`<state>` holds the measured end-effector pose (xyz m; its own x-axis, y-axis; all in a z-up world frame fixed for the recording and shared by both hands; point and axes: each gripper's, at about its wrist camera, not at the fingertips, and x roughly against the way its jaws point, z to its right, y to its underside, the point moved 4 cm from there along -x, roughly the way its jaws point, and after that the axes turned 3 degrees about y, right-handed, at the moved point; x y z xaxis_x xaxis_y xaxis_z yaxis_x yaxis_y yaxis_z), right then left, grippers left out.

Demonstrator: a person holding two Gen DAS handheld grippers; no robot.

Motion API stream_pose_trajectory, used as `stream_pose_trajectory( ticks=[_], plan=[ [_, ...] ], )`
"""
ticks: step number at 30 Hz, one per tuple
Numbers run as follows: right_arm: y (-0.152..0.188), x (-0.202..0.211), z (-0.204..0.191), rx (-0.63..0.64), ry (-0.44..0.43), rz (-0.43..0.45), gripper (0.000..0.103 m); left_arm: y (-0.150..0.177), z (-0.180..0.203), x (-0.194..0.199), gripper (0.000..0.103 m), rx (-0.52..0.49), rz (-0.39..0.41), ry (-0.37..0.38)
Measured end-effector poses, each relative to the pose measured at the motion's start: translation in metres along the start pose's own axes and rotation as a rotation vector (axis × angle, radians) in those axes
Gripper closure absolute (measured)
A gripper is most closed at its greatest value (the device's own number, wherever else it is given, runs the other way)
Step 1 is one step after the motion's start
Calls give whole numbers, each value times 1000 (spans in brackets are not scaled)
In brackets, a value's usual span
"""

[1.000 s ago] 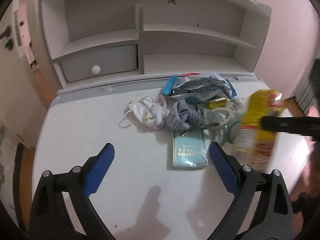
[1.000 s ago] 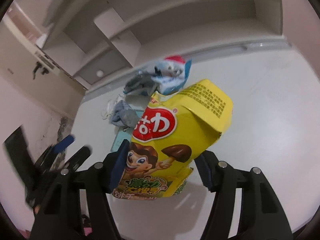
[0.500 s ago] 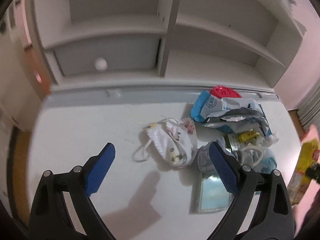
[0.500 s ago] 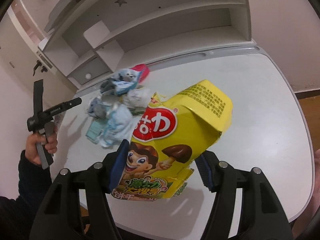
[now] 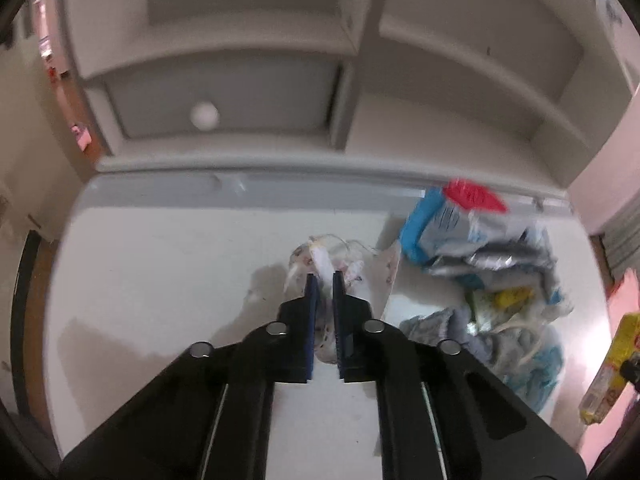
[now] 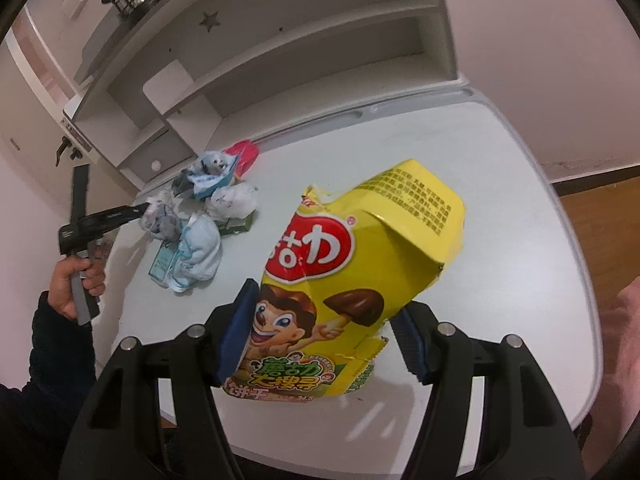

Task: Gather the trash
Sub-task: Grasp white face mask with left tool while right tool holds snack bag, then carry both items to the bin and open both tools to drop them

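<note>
Both claws tilted down: left claw (image 5: 323, 276) pinching face mask (image 5: 352, 268); right claw (image 6: 324, 324) clamping yellow snack box (image 6: 360, 248).

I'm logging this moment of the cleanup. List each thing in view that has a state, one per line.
left gripper: shut on the face mask
face mask: crumpled, pinched
right gripper: shut on the yellow snack box
yellow snack box: torn, dented, held above the table
drawer: closed
table: trash pile at its left rear
</note>
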<state>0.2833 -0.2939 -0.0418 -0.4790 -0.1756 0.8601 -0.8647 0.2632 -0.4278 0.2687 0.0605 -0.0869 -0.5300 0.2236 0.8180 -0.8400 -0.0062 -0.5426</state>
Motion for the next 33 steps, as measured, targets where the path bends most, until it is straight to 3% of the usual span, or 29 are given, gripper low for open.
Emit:
stream_pose_trajectory(
  ticks=[5,9,13,17,23,27,33],
  plan=[
    [7,36,32,-42,59,74,40,-3,11,53,103,-36,97,-51],
    [22,72,66,-105,108,127,41,0,41,84,103,-81,142,-38],
    [48,107,106,-167,176,165,41,11,100,121,103,-146,206,58],
    [89,146,163,-273,279,202,41,39,195,136,103,-268,215,225],
    [164,181,246,-434,458,196,41,122,376,122,103,-506,98,519],
    [217,186,295,-557,509,161,40,196,487,100,103,-657,-20,694],
    [290,170,357,-700,597,51,40,297,582,43,103,-833,-225,799]
  ],
)
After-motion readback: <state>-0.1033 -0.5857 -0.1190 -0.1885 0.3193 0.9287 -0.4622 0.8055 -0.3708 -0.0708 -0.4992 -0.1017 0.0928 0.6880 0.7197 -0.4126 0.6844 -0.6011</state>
